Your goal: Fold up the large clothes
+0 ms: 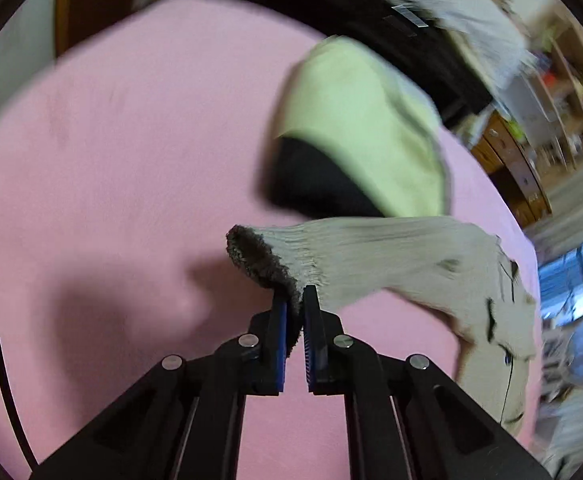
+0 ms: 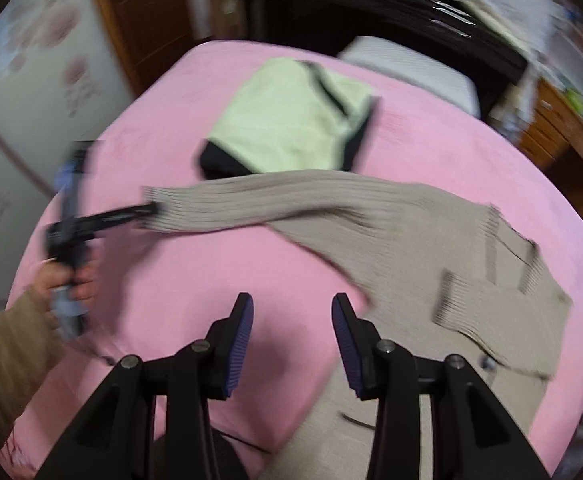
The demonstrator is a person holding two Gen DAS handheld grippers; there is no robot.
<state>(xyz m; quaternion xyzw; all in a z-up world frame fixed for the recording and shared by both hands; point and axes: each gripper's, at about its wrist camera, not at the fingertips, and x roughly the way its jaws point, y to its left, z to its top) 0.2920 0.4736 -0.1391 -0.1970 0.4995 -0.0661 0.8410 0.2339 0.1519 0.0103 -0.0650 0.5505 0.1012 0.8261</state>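
I had the left gripper (image 1: 294, 300) closed on the cuff (image 1: 265, 262) of the beige ribbed sweater (image 2: 431, 240), with the dark inner pile of the cuff pinched between the blue pads. In the right wrist view the same gripper appeared at the left edge of the frame, held in a hand (image 2: 71, 276) with a tan sleeve, its tips at the sleeve end.

The sleeve (image 2: 251, 208) ran as a long band from centre left to the right of that frame, its long axis nearly horizontal, joining the sweater body at lower right. The body lay on the pink bed cover (image 2: 171, 280), and its lower part passed under the right gripper (image 2: 292, 340).

The right gripper stood partly open with nothing between its pads, over bare pink cover. The sweater body lay just to the right of its fingers; the sleeve lay above them in the frame.

A folded light-green garment (image 2: 291, 120) rested beyond the sleeve, at upper centre.

I judged the right hand nearer the body, the left committed to the sleeve.
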